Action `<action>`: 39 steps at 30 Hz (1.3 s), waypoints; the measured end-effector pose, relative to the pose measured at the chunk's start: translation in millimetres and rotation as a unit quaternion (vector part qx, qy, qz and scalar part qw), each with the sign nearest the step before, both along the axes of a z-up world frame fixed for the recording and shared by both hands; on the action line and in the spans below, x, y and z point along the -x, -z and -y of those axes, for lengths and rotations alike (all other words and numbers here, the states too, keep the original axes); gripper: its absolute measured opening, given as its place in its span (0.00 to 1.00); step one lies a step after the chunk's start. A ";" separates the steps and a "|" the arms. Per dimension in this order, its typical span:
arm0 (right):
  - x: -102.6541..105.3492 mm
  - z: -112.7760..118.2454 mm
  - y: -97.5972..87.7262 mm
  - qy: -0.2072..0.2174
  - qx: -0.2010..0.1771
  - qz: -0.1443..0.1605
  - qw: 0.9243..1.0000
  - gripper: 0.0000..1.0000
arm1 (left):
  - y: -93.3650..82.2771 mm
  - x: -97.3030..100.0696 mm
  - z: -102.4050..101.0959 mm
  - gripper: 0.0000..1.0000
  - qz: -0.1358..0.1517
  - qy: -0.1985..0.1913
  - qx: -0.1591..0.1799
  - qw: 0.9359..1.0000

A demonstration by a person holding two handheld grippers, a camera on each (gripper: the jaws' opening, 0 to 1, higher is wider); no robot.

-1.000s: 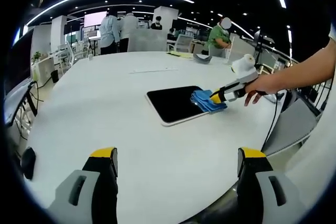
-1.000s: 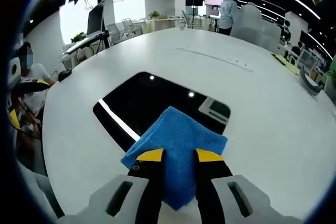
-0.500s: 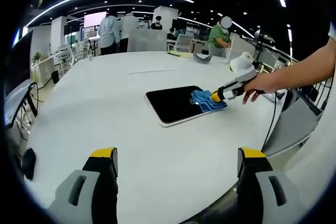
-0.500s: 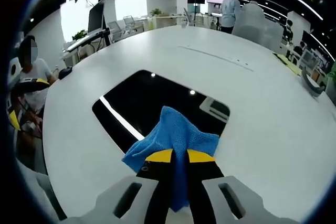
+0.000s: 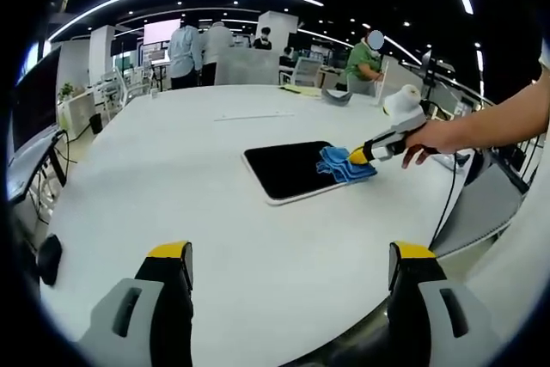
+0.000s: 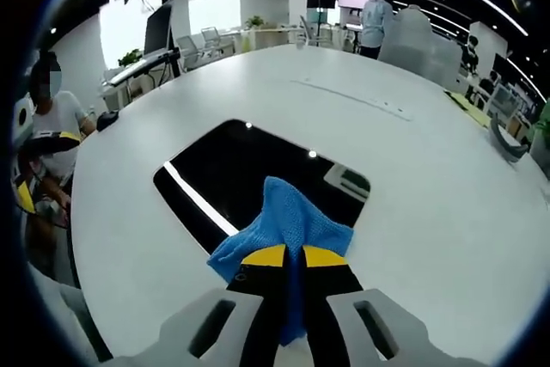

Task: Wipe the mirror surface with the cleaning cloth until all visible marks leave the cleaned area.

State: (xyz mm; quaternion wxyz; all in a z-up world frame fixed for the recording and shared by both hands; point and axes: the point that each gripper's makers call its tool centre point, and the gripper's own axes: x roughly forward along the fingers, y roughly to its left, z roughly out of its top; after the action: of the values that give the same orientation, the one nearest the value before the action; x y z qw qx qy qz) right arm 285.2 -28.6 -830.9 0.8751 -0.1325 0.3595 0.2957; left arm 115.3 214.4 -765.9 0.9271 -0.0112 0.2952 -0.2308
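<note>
A large white table [image 5: 172, 186] carries a dark, rounded-corner mirror [image 5: 288, 169] lying flat, its glass reflecting ceiling lights as small bright dots and a pale streak in the right gripper view. The blue cleaning cloth [image 6: 288, 229] rests on the near right corner of the mirror [image 6: 232, 169] in that view, bunched into a peak, with its lower part drawn down between the yellow-tipped jaws. The right gripper [image 6: 288, 257] has its jaws pressed together on the cloth, pinching it against the mirror's edge.

In the left gripper view the same right gripper [image 5: 358, 156] comes in from the right, held by a person's hand [image 5: 430, 137] on a bare forearm, with the cloth [image 5: 344, 163] spread at the right end of the mirror, partly on the glass and partly over its rim toward the table. The left gripper [image 5: 288, 257] hangs near the table's near edge, well apart from the mirror, its two jaws spread wide with nothing between them.

Far across the table lie a thin pale strip and some small items near the far right rim. Beyond the table, several people [image 5: 193, 45] stand among desks and screens in an office under long ceiling light strips. In the right gripper view a seated person [image 6: 51, 126] is at the left, beside the table's edge
</note>
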 end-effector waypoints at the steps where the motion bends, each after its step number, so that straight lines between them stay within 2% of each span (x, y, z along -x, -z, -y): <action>1: 0.8 1.7 -2.5 0.008 -0.009 -0.002 1.000 0.01 | -0.1 0.0 0.0 0.95 0.000 -0.001 0.000 1.000; 6: 7.6 7.6 -14.7 0.019 -0.028 0.007 0.999 0.01 | 0.6 -0.4 4.7 0.95 -0.001 0.002 0.000 1.000; 13: 22.6 17.6 -42.0 0.034 -0.055 0.022 0.998 0.01 | -0.7 -4.9 13.9 0.95 0.002 0.012 0.000 1.000; 17: 31.7 25.6 -48.9 0.043 -0.064 0.025 0.997 0.01 | -1.4 -6.8 18.0 0.95 0.005 0.018 -0.001 1.000; 21: 44.6 36.8 -47.4 0.054 -0.071 0.020 0.996 0.01 | -1.4 -6.7 22.6 0.95 0.006 0.023 0.000 1.000; 25: 61.1 46.3 -38.1 0.055 -0.066 0.007 0.996 0.01 | 0.0 -5.5 26.6 0.95 0.005 0.030 -0.002 1.000; 36: 92.4 52.9 -19.8 0.046 -0.057 -0.021 0.997 0.01 | -0.2 -0.8 39.0 0.95 0.007 0.047 -0.001 0.999; 39: 98.5 56.9 -9.1 0.036 -0.033 -0.027 0.998 0.02 | -0.1 1.0 40.1 0.95 0.008 0.049 -0.001 0.999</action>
State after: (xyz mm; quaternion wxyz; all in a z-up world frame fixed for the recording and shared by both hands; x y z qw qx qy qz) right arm 186.7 -85.5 -821.8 0.8788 -0.0827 0.3781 0.2791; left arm 114.3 174.3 -765.7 0.9169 0.0064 0.2884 -0.2758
